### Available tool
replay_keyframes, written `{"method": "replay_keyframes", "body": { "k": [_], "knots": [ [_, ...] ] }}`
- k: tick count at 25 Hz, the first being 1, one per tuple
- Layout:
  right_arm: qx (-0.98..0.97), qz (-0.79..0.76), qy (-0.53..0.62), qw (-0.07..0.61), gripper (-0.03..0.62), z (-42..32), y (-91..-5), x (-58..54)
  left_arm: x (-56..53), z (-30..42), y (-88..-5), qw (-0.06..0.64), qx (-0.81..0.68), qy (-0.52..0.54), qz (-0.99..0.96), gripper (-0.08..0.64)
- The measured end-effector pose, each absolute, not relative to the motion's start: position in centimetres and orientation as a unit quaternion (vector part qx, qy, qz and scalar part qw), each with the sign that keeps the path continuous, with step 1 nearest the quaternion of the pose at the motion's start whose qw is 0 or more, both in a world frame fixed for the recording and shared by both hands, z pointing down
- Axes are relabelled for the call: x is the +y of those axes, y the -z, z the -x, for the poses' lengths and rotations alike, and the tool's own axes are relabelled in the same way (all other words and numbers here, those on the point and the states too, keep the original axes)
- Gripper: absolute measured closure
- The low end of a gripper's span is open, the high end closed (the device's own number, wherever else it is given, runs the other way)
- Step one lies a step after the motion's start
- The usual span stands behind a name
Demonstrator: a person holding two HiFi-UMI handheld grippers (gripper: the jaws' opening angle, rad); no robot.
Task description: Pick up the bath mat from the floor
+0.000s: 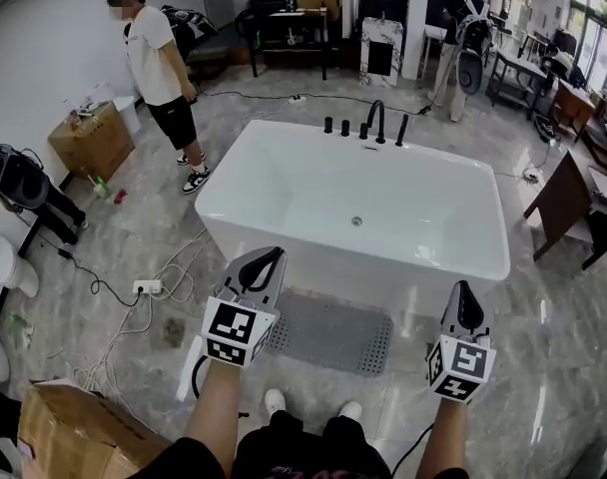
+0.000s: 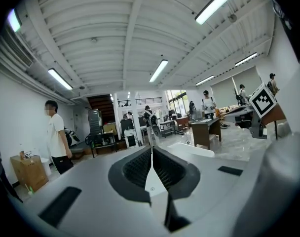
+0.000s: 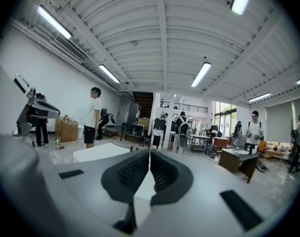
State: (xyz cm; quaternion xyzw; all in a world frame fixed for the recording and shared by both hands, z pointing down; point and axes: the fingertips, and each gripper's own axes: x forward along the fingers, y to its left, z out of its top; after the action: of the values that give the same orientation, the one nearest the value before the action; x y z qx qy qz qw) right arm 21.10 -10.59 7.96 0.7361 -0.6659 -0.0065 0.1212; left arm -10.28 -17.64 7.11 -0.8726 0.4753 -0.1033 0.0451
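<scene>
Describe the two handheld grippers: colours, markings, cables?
The left gripper and right gripper match: pale grey shells with black ribbed pads lining the jaws. Each carries a white cube printed with black square markers. A thin black cable seems to hang below the left one. No sleeves show on the forearms.

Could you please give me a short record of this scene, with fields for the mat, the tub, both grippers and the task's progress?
bath mat: grey, flat on the floor along the bathtub's front wall
bathtub: white, empty, black taps at its far rim
left gripper: jaws together, nothing between them, near the mat's left end in the head view
right gripper: jaws together, nothing between them, right of the mat
bystander: stands beyond the tub's left corner
progress: mat not yet picked up
</scene>
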Motion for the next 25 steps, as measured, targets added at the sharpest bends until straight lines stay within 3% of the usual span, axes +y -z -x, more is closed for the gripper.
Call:
{"method": "replay_keyframes", "body": {
  "k": [11, 19, 25],
  "knots": [
    [-0.666, -0.734, -0.011, 0.134, 0.569, -22.0, -11.8, -13.6, -21.7, 11.0, -11.3, 0.029, 0.476, 0.124, 0.87, 0.546],
    [-0.663, -0.73, -0.031, 0.164, 0.569, -22.6, -22.2, -15.5, -24.6, 11.1, -21.9, -0.006, 0.482, 0.134, 0.866, 0.545],
    [-0.662, -0.725, -0.045, 0.183, 0.569, -22.5, -35.2, -16.7, -26.7, 12.0, -35.0, -0.016, 0.489, 0.15, 0.859, 0.546]
  ]
}}
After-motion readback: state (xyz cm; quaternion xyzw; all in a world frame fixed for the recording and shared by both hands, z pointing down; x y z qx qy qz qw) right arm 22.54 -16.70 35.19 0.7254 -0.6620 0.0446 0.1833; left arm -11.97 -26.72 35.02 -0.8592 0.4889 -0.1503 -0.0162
